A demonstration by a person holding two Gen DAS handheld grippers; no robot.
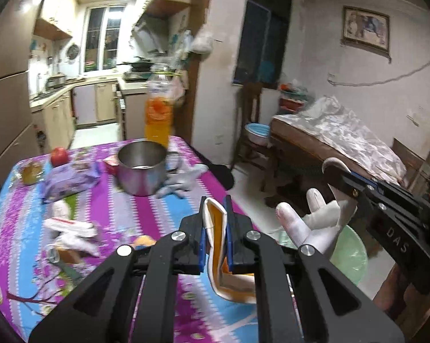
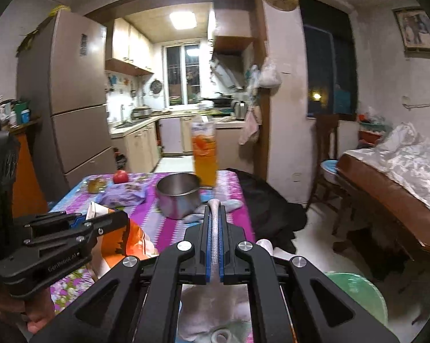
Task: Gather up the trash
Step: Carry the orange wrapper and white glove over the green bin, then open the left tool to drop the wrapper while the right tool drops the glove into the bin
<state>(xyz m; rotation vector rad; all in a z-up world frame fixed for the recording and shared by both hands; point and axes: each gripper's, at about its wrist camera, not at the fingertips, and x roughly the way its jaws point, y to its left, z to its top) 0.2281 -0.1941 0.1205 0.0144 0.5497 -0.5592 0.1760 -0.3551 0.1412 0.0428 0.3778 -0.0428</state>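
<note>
right gripper (image 2: pixel 214 214): jaws clamped on a white glove (image 2: pixel 214 228), whose cuff hangs below.
left gripper (image 2: pixel 90 217): at left, gripping an orange-and-white wrapper (image 2: pixel 135 241).
table (image 2: pixel 169 217): purple flowered cloth.
steel pot (image 2: pixel 178 195): just behind the fingertips.
juice bottle (image 2: pixel 205 154): upright behind the pot.
green bin (image 2: pixel 357 294): lower right, on the floor.

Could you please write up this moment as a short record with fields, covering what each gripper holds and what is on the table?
left gripper: jaws shut on an orange-and-white wrapper
right gripper: jaws shut on a white glove
table: purple flowered cloth
on table: steel pot, orange juice bottle behind it, purple packet, red apple, crumpled white wrapper, another glove beside the pot
bin: green-lined bin on the floor right of the table
trash left: several pieces on the table
</note>
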